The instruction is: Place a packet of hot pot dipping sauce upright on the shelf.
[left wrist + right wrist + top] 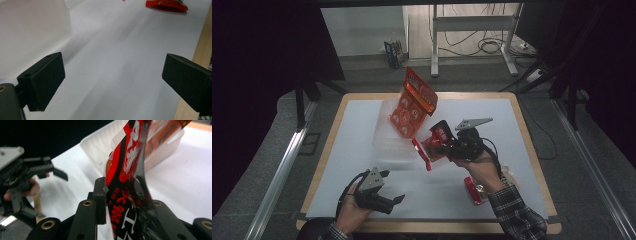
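Claw state is taken first, from the near edge outward. Left claw (398,199) is held low over the near left of the desk (362,125) with its jaws spread wide; nothing is seen between them in the left gripper view, where bare white desk lies ahead. A flat red pack (474,190) is seen lying on the desk by the right forearm, well off to the left claw's right.

Farther in, the right claw (120,187) is pressed onto a red pack (125,202): in the right gripper view the pack is pinched edge-on between the jaws, its long axis running up and away from the claw. In the high view this held pack (428,149) is lifted off the desk near the middle.

Beyond it a clear tub (389,135) stands on the desk, and a red blister card (413,105) is propped in it, tilted upright against its far side. From the right claw the tub lies ahead and to the left, quite near; the right hand is judged the nearer to it. The coming move is judged to turn on that line: the pinched pack carried forward and leftward, long axis kept upright, to enter the tub beside the card.
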